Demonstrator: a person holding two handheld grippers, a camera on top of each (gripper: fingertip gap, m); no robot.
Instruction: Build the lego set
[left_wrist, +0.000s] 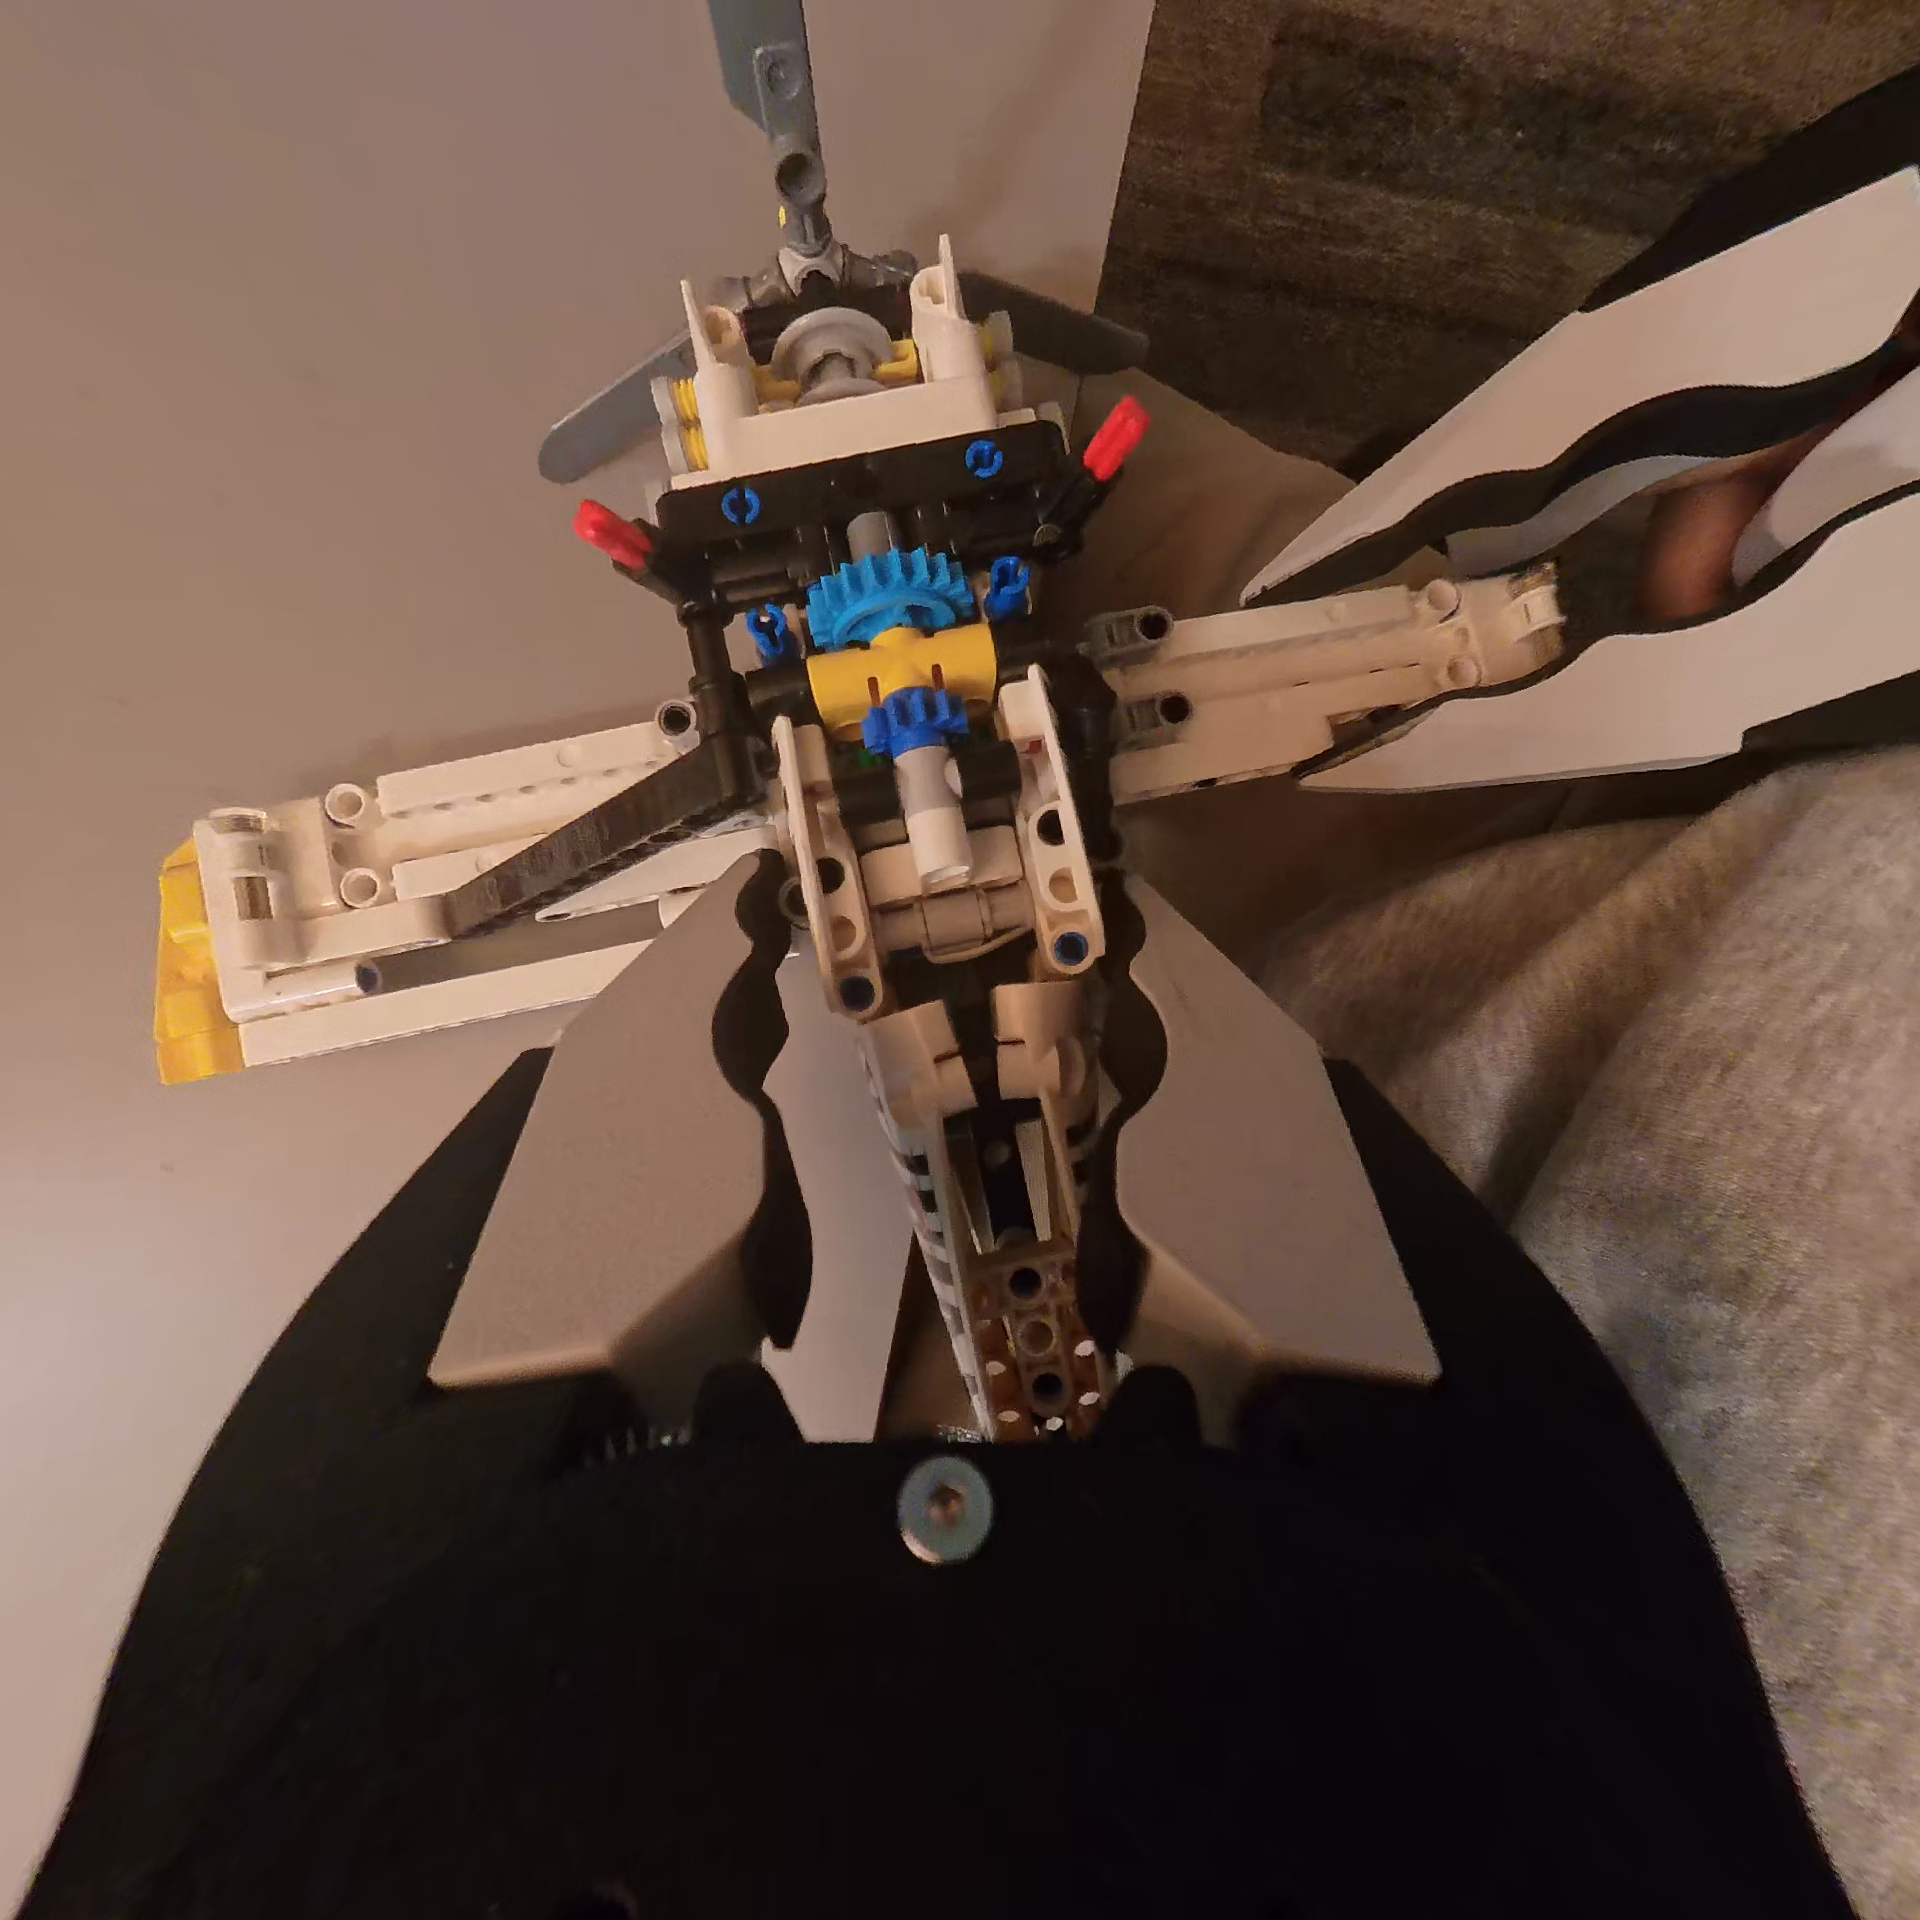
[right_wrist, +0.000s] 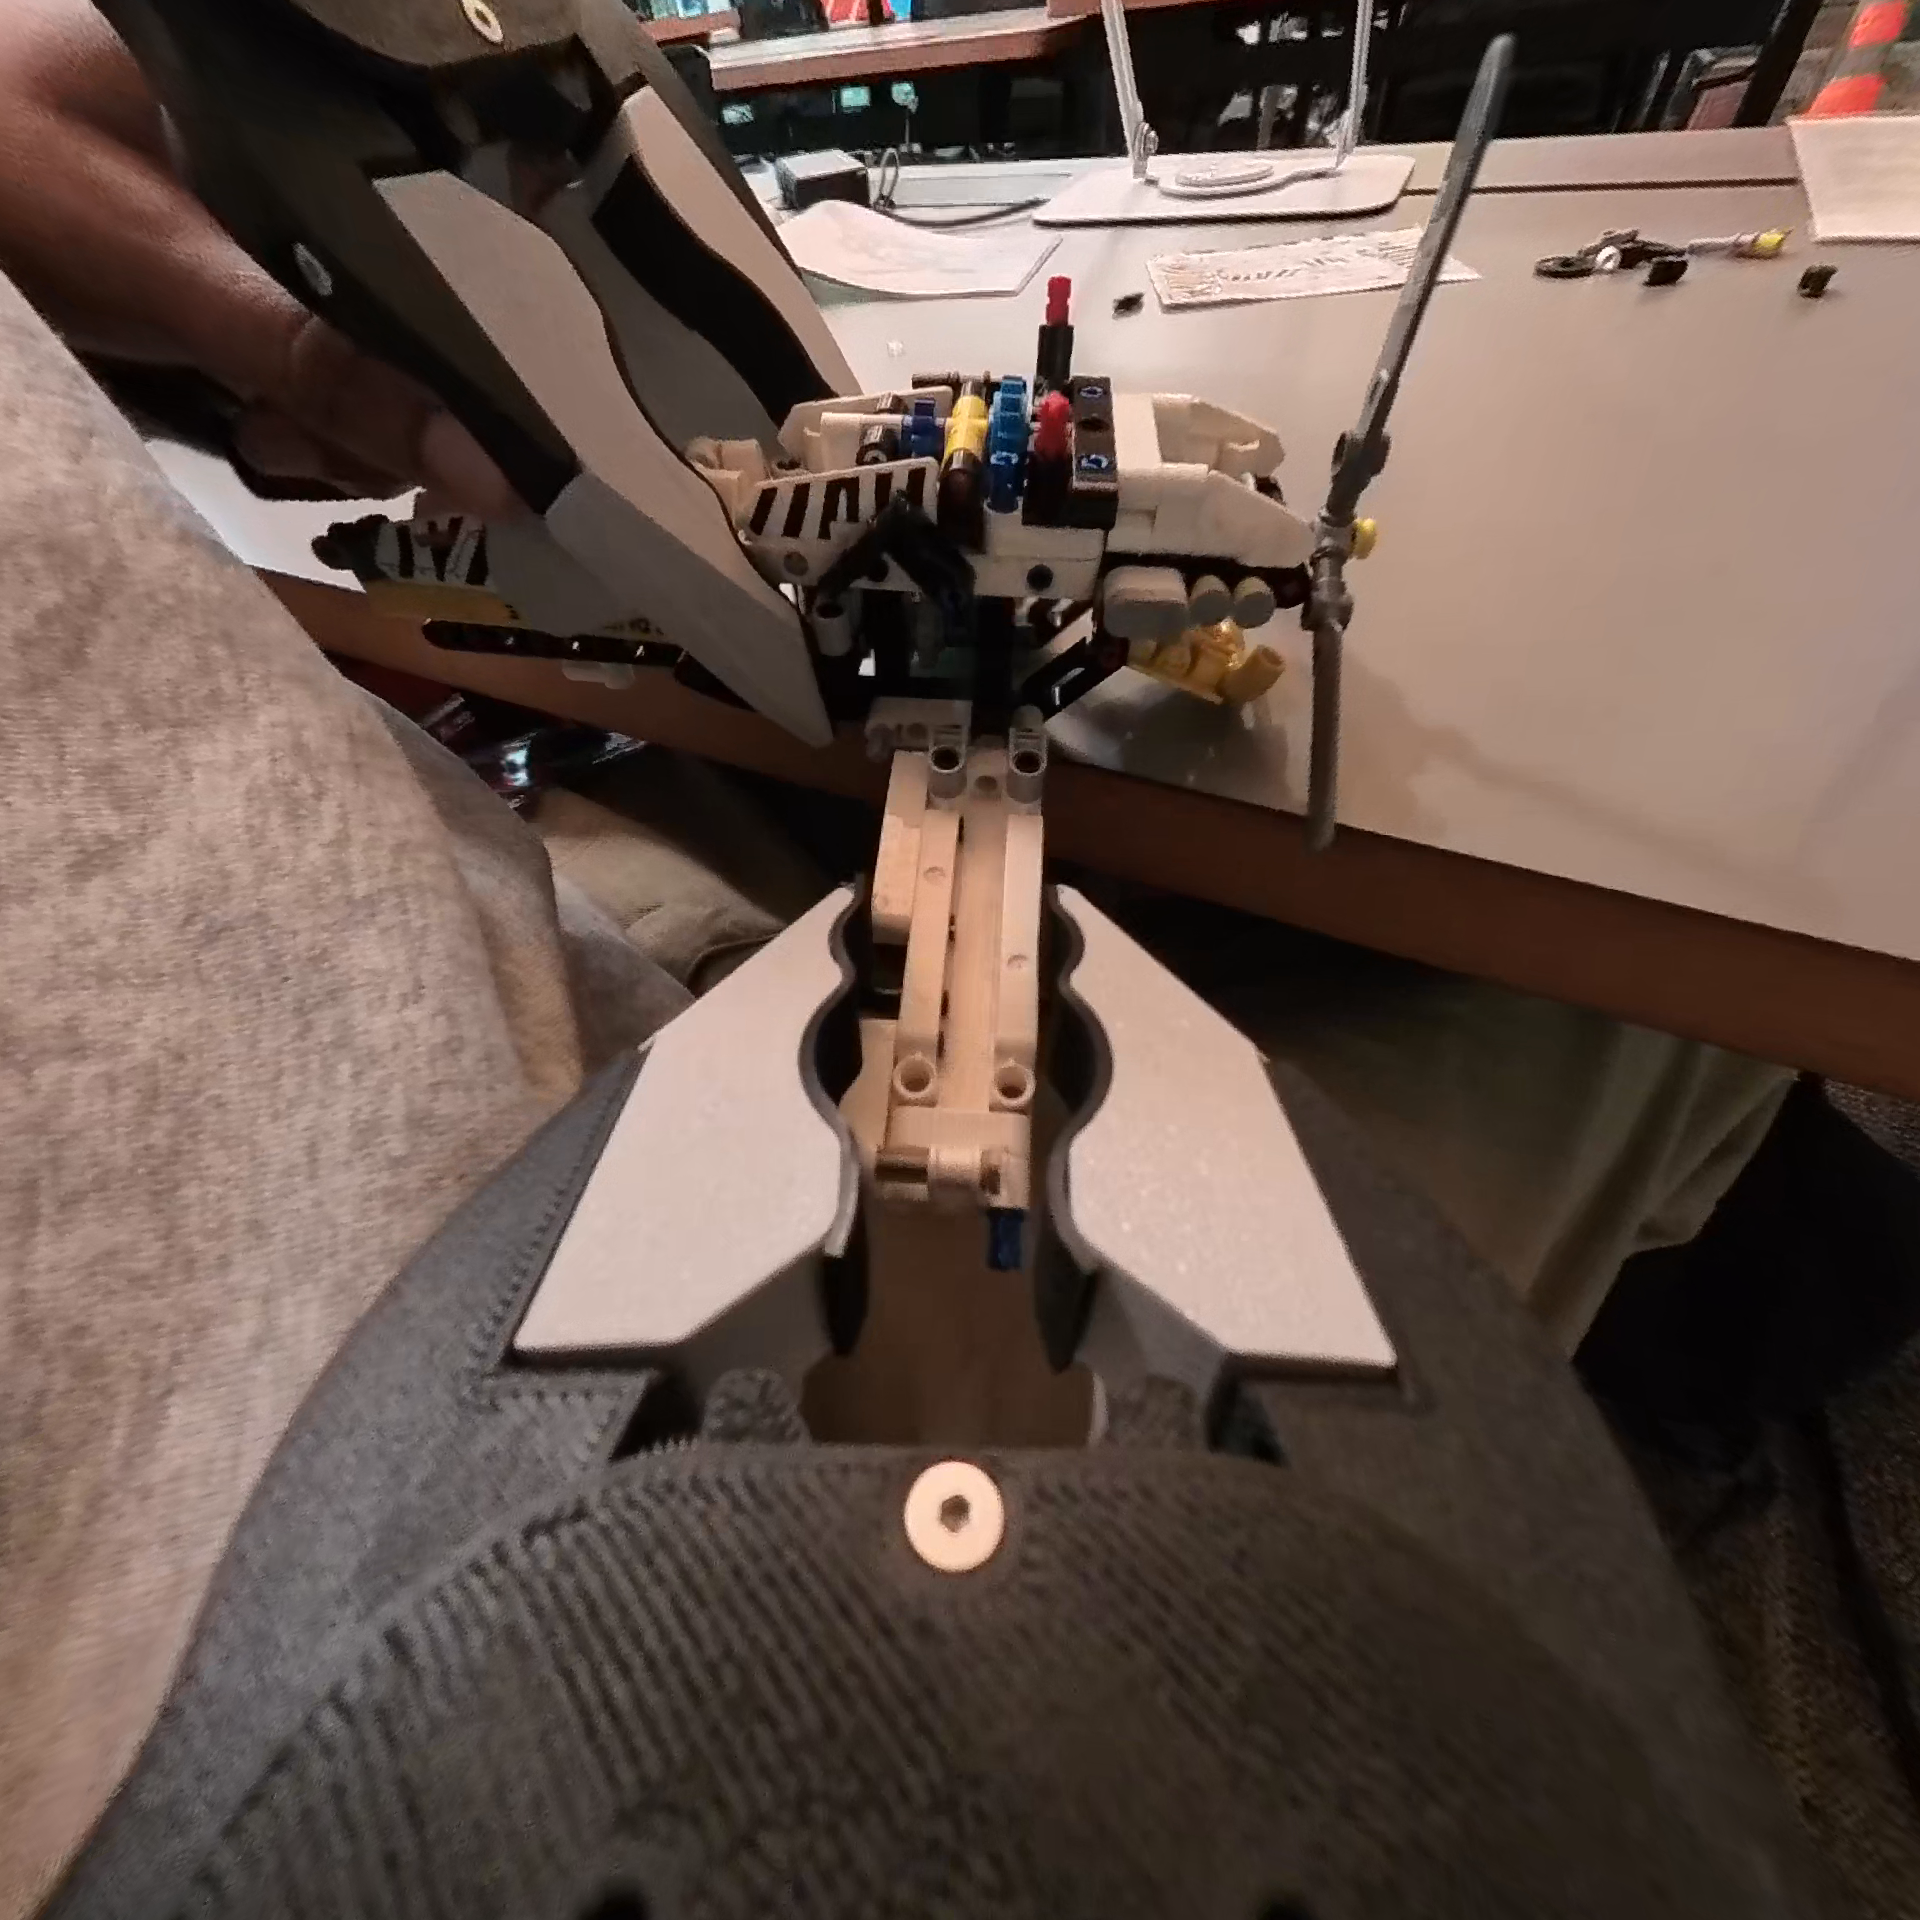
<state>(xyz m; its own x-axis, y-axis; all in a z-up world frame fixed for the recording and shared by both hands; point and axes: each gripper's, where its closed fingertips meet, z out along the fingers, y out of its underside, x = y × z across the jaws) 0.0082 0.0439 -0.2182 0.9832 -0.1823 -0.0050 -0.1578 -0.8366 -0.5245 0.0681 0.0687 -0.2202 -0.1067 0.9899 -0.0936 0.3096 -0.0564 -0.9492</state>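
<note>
Off the table edge (right_wrist: 1455, 883), midair: lego plane (left_wrist: 894, 727), held between both tongs. Left gripper (left_wrist: 940, 904) clamps the striped tail; right gripper (right_wrist: 961, 925) clamps one white wing (right_wrist: 956, 935). Grey propeller (right_wrist: 1351, 499) forward. No legible branding. Loose parts (right_wrist: 1652, 260) farther back on the table.

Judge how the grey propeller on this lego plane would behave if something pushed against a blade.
The grey propeller probably spins rather than resists: its blades meet at a hub on the nose of the lego plane. The blades look long and thin, so they may flex or pop off. Both tongs hold the plane elsewhere, so nothing steadies the blades.
</note>
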